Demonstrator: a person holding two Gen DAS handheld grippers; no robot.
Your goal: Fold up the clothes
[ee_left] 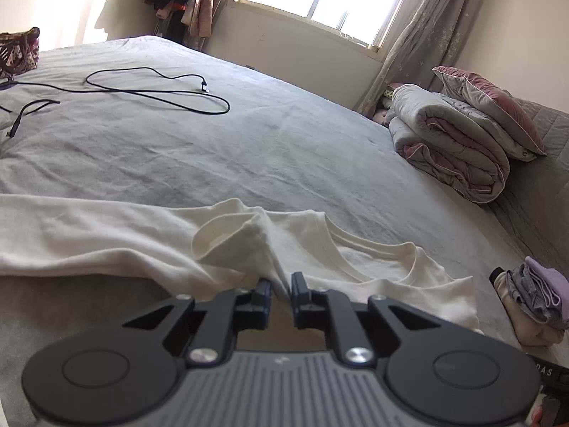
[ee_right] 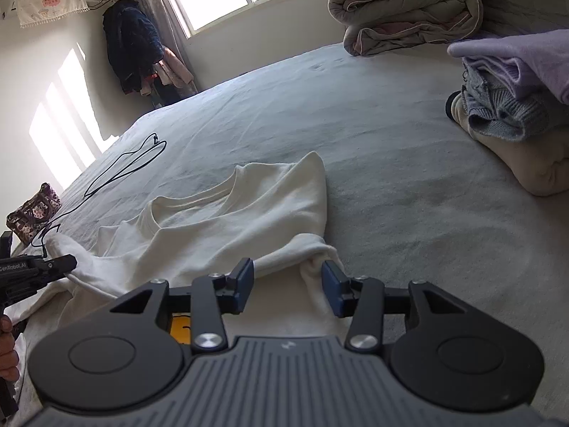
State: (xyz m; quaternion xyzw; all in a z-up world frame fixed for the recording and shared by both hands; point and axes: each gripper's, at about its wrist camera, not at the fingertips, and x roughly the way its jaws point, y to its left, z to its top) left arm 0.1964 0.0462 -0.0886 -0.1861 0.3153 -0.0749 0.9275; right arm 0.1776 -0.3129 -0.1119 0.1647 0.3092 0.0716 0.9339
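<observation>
— Where the left gripper (ee_left: 281, 286) meets the cloth, what do its fingers show?

— They stand nearly together, with a ridge of the white sweatshirt (ee_left: 220, 245) pinched up between the pads. The garment lies on the grey bed (ee_left: 284, 142), close to its near edge.

— And the right gripper (ee_right: 288, 277)?

— Its fingers are spread wide. The right fingertip (ee_right: 332, 274) touches a bunched cuff or corner of the sweatshirt (ee_right: 227, 220); the left one sits at the cloth's folded edge. Nothing is clamped between them.

— What is hidden or unclear?

— The lower hem is cut off behind both gripper bodies. In the right wrist view the left gripper (ee_right: 69, 261) enters at the frame's left edge, its tips over a sleeve; their grip cannot be judged from that side. Whether the bunched piece is a cuff I cannot tell.

— Orientation of the garment?

— Collar (ee_right: 199, 199) points away from the grippers, toward the window wall; one sleeve runs out flat to the left, crosswise. A black cable (ee_left: 156, 89) lies beyond it, a folded clothes stack (ee_right: 515, 106) well off to the right, a rolled quilt (ee_left: 451, 149) farther back.
</observation>
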